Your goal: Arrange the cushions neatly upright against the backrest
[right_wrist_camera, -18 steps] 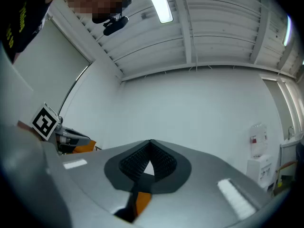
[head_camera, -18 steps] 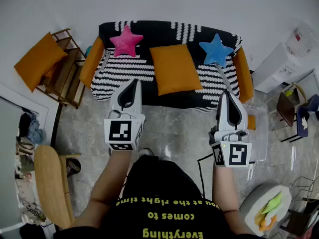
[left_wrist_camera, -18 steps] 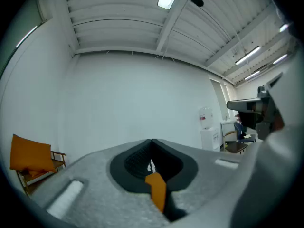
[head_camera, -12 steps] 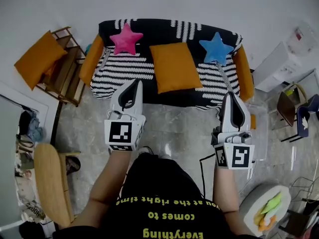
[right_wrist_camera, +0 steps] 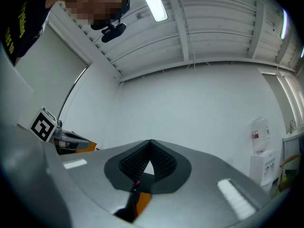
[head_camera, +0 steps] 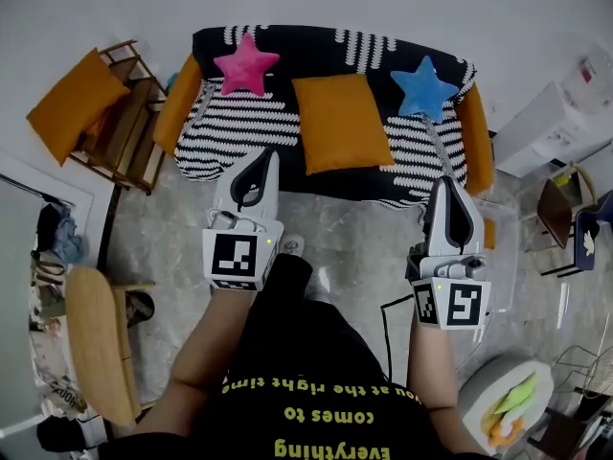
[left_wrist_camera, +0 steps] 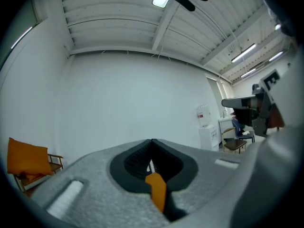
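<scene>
A sofa (head_camera: 239,127) in a black-and-white striped cover stands against the wall. A pink star cushion (head_camera: 247,63) leans on the backrest at the left and a blue star cushion (head_camera: 425,86) at the right. An orange square cushion (head_camera: 341,123) lies sloped on the seat between them. Orange cushions sit at the left arm (head_camera: 178,103) and the right arm (head_camera: 476,140). My left gripper (head_camera: 259,164) and right gripper (head_camera: 448,193) hover in front of the sofa's front edge, both shut with nothing in them. In the gripper views the left gripper (left_wrist_camera: 152,146) and the right gripper (right_wrist_camera: 150,148) point at the bare wall.
A wooden chair (head_camera: 124,137) carrying another orange cushion (head_camera: 75,103) stands left of the sofa. A white cabinet (head_camera: 565,113) is at the right, with a dark chair (head_camera: 554,209) below it. A round yellow seat (head_camera: 96,348) is at lower left and a white stool (head_camera: 508,405) at lower right.
The person has stepped closer to the sofa, so it sits a little higher and larger in view. Both grippers keep their pose, still shut.
</scene>
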